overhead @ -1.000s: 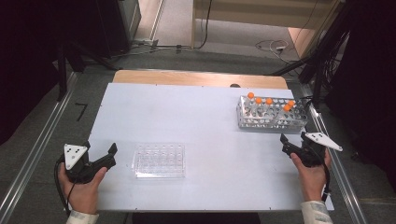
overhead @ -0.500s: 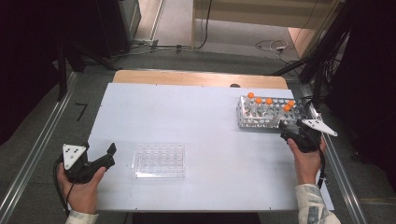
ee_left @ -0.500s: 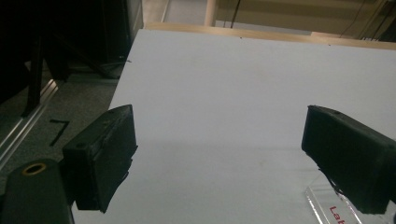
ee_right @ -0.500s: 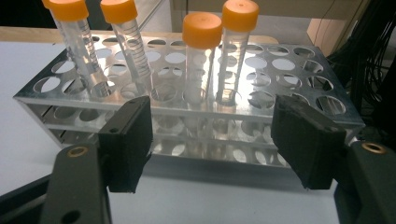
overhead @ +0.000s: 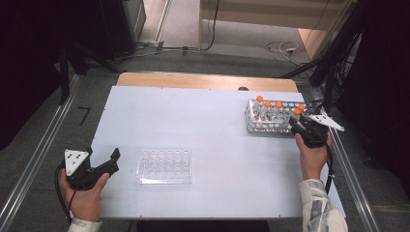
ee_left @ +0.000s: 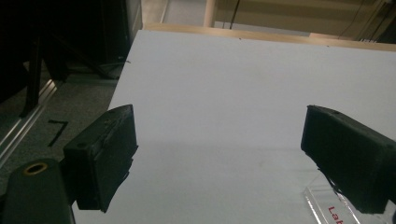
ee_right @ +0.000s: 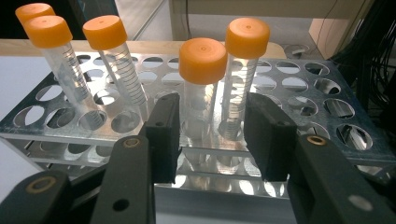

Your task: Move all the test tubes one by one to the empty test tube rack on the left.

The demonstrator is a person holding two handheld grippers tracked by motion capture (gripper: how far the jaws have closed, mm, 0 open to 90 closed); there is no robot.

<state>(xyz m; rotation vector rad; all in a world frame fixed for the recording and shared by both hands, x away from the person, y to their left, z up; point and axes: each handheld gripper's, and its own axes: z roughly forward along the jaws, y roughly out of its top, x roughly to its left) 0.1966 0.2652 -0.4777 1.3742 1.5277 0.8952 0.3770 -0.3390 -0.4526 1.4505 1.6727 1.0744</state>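
So the right claw (ee_right: 212, 135) had just been closing around the nearest orange-capped tube (ee_right: 201, 88) but wasn't pinching it yet, tube not lifted from the metal rack (ee_right: 322, 135), while the left claw (ee_left: 219, 158) sat wide open, holding nothing.

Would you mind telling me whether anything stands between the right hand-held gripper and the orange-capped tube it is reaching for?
Nothing visible does. The right hand-held gripper has just been closing, its jaws either side of the nearest tube in the rack, not yet pressing it. A second tube stands close behind, toward the right jaw.
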